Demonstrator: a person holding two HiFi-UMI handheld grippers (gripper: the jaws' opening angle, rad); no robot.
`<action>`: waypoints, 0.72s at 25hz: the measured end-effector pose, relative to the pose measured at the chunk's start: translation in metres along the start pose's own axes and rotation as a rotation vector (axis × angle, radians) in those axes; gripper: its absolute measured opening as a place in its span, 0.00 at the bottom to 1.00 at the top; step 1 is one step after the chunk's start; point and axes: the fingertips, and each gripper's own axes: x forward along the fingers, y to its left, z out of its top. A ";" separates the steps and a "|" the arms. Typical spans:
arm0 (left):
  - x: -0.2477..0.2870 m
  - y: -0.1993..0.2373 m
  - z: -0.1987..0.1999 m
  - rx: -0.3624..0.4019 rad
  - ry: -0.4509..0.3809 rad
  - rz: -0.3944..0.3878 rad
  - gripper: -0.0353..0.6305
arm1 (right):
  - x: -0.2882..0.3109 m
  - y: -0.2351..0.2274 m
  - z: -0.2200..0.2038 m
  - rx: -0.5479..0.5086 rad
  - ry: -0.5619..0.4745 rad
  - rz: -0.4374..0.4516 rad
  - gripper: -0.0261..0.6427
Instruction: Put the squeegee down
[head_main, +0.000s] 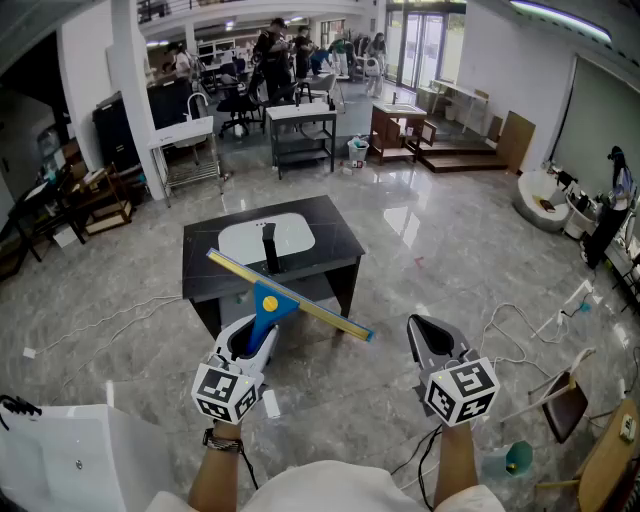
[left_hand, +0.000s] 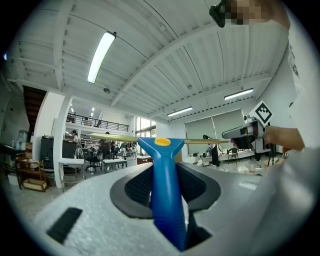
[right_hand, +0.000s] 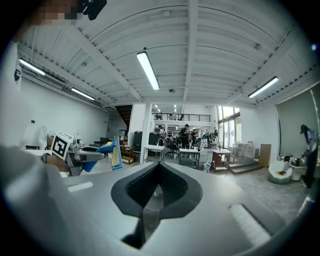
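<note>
jaws, left gripper (left_hand: 165, 182): part-way closed, clamped on the blue handle of the squeegee (left_hand: 166, 200), pads pressing both flanks.
jaws, right gripper (right_hand: 159, 171): drawn together, nothing between them, touching nothing.
squeegee place: held off the floor, handle running toward 12 o'clock from the left gripper, yellow blade (head_main: 325, 314) lying crosswise from 10 to 4 o'clock, overlapping the front edge of the black table (head_main: 335, 240) in the head view; above it or short of it, hard to tell.
table: at 12 o'clock of both grippers, carrying a white basin (head_main: 290, 238) and a dark faucet (head_main: 269, 248).
right gripper place: at 3 o'clock of the left one, well apart from the squeegee.
step: carrying, judged as just before set-down; not yet laid on any surface.
next move: probably lowering onto a bare part of the table top, blade settled flat, then easing the left jaws apart and drawing back toward 6 o'clock.
risk: long blade likely to catch the faucet, or tip off the edge if released early.
</note>
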 end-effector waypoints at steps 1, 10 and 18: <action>0.003 0.000 0.000 0.000 0.001 0.000 0.25 | 0.001 -0.003 0.001 0.003 -0.002 -0.002 0.05; 0.021 -0.010 -0.007 -0.002 0.010 0.021 0.25 | 0.004 -0.027 -0.002 0.015 -0.043 0.000 0.05; 0.025 -0.024 -0.007 -0.004 0.019 0.076 0.25 | 0.000 -0.050 -0.006 0.019 -0.060 0.032 0.05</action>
